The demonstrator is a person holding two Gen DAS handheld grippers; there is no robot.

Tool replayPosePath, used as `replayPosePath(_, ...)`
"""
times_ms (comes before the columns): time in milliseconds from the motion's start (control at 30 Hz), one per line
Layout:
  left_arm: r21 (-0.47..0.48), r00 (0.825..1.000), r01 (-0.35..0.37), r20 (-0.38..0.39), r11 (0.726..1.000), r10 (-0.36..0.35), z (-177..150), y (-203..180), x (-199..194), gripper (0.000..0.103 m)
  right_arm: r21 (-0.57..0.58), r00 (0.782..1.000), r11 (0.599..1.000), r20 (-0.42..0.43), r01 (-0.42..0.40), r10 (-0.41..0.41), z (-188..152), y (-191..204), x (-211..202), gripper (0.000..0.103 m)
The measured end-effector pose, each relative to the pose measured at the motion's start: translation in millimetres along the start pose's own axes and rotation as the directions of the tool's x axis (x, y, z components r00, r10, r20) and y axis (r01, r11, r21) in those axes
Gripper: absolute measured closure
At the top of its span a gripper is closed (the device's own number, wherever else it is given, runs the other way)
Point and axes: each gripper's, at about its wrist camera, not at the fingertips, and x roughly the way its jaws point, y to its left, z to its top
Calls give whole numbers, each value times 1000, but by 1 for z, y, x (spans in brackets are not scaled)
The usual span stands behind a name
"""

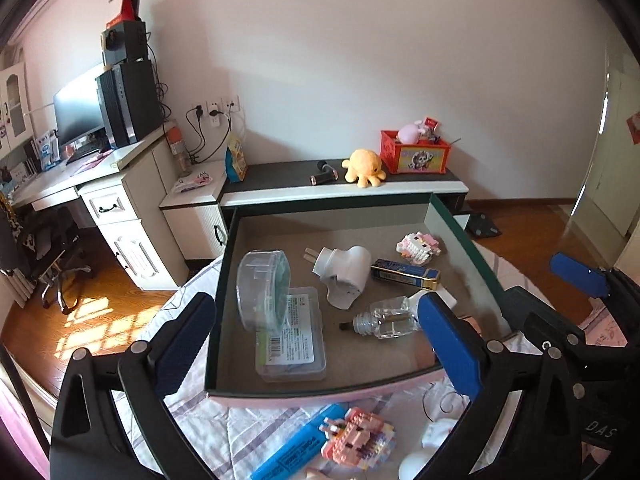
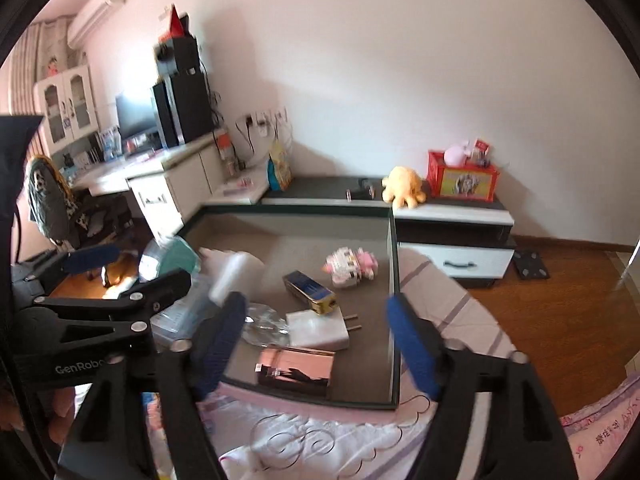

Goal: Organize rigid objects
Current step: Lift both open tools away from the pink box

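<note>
Rigid objects sit mostly inside the box (image 1: 466, 240); a pink block toy (image 1: 358, 438) and blue marker (image 1: 294, 450) remain on the bed by its near edge. My left gripper (image 1: 316, 340) and right gripper (image 2: 316, 340) gape wide, empty. Careless reaching could topple the round clear case (image 1: 260, 288).

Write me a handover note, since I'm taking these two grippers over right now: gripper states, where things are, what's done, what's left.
Left gripper: open, nothing held, over the box's near left.
Right gripper: open, nothing held, over the box's near edge.
In the box: round clear container, flat clear case, white plug-in device, small glass bottle, blue-gold pack, pink-white brick figure, white charger, shiny pink box.
Left on the bedspread: blue marker, pink brick model, a white item beside them.
</note>
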Motion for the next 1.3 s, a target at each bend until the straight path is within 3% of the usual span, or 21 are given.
replayPosePath(200, -11, 990, -29, 140, 1000, 31, -26, 9, -100, 0, -37, 993, 999, 114, -3, 8, -9, 37, -85, 19)
replayPosePath(433, -11, 957, -86, 277, 996, 85, -73, 11, -200, 0, -73, 978, 997, 207, 26, -10, -39, 74, -174, 14)
replayPosePath(533, -11, 945, -94, 314, 995, 93, -94, 11, -234, 0, -72, 968, 996, 250, 48, -29, -54, 89, -210, 8)
replayPosePath(567, -11, 942, -89, 323, 996, 87, -100, 11, -244, 0, -74, 964, 996, 264, 49, -28, -59, 92, -222, 1)
replayPosePath(633, -23, 934, -96, 343, 995, 98, -111, 11, -263, 0, -68, 954, 996, 298, 54, -31, -69, 97, -244, 0)
replayPosePath(1000, -69, 899, -107, 420, 992, 126, -144, 8, -332, 0, -74, 924, 995, 382, 66, -33, -105, 117, -316, 0)
replayPosePath(1300, -75, 886, -117, 443, 990, 138, -149, 6, -344, 0, -86, 910, 993, 412, 82, -40, -112, 124, -335, 0)
